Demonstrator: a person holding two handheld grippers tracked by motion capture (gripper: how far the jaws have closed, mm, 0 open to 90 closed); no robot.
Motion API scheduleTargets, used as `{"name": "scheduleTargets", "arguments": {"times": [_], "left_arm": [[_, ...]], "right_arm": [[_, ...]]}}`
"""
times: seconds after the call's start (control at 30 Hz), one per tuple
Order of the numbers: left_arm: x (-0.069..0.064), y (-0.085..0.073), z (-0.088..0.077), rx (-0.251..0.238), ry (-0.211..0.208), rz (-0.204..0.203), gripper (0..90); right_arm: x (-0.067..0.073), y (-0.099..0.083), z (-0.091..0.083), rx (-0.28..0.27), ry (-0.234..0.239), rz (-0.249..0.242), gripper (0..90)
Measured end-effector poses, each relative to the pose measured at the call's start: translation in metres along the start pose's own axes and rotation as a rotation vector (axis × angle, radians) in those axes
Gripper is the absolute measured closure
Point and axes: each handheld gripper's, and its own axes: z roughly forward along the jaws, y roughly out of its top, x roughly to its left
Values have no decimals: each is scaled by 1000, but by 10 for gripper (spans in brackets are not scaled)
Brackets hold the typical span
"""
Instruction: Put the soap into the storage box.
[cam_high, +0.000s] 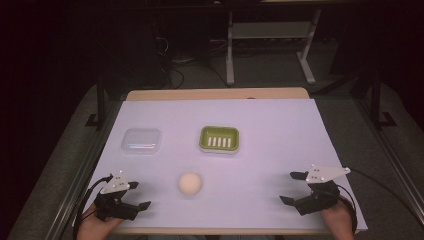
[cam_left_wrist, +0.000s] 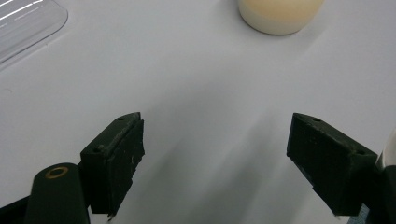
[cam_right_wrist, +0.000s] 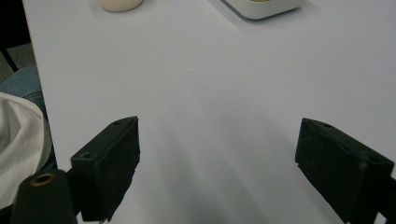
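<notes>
A round cream soap bar (cam_high: 190, 183) lies on the white table cover, near the front middle; its lower edge shows in the left gripper view (cam_left_wrist: 279, 16) and the right gripper view (cam_right_wrist: 119, 4). Behind it sits a green and white soap dish (cam_high: 219, 139), whose white corner (cam_right_wrist: 261, 8) appears in the right gripper view. A clear plastic lid (cam_high: 141, 140) lies to the dish's left, also (cam_left_wrist: 25, 25). My left gripper (cam_high: 139, 195) rests at the front left, open and empty. My right gripper (cam_high: 291, 187) rests at the front right, open and empty.
The white cover (cam_high: 270, 150) spans a wooden table whose far edge (cam_high: 215, 94) shows. Dark floor, cables and a metal desk frame (cam_high: 270, 45) lie beyond. Blue and white clothing (cam_right_wrist: 18, 130) shows past the table's front edge.
</notes>
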Motion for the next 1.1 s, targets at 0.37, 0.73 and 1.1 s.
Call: {"name": "scheduleTargets", "arguments": {"times": [0.37, 0.73, 1.1], "left_arm": [[-4, 10, -3, -22, -31, 3, 183], [-10, 23, 0, 17, -45, 55, 183], [-14, 34, 6, 35, -65, 80, 182]], "right_arm": [[4, 0, 4, 17, 7, -7, 131], [3, -1, 1, -2, 13, 7, 131], [2, 0, -2, -33, -5, 33, 131]]}}
